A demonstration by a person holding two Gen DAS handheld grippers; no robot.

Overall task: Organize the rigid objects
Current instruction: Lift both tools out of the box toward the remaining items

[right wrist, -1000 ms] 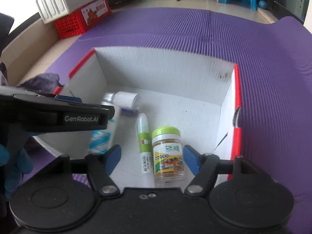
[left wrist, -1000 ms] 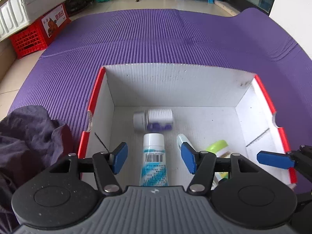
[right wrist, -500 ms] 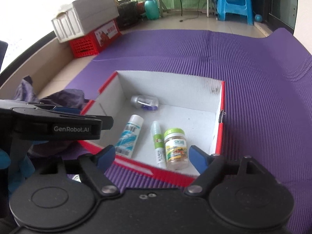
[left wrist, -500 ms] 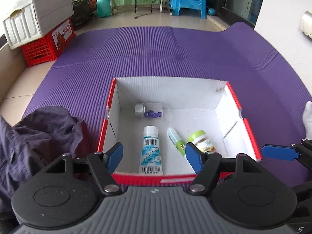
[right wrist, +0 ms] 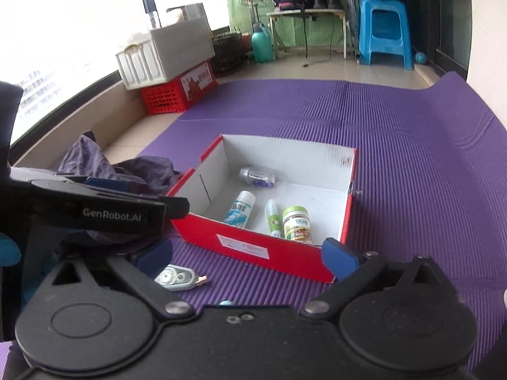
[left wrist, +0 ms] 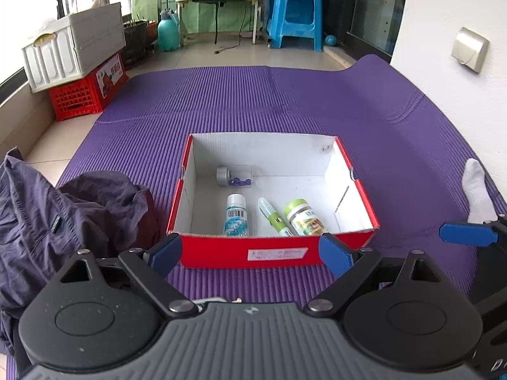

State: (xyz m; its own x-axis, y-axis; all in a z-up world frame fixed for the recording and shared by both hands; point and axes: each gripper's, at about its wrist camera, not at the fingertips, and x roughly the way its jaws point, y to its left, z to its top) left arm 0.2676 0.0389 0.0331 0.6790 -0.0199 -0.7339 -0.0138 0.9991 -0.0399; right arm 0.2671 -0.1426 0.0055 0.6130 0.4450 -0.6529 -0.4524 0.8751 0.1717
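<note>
A red box with a white inside (left wrist: 221,250) (right wrist: 253,247) sits on the purple mat. In it lie a clear bottle with purple beads (left wrist: 234,175) (right wrist: 257,176), a white-blue tube (left wrist: 236,215) (right wrist: 240,211), a green-white stick (left wrist: 272,217) (right wrist: 273,218) and a green-lidded jar (left wrist: 302,217) (right wrist: 296,223). My left gripper (left wrist: 250,255) is open and empty, held back in front of the box. My right gripper (right wrist: 247,256) is open and empty, also in front of the box. A small grey gadget (right wrist: 177,279) lies on the mat near the right gripper's left finger.
A dark purple garment (left wrist: 69,218) (right wrist: 126,171) lies heaped left of the box. A white sock (left wrist: 477,190) lies at the right. A red crate (left wrist: 85,90) with a white bin on it stands far left; a blue stool (left wrist: 294,15) stands at the back.
Both grippers have pulled back and up from over the box; the box now appears whole and farther away. The items in it have not moved.
</note>
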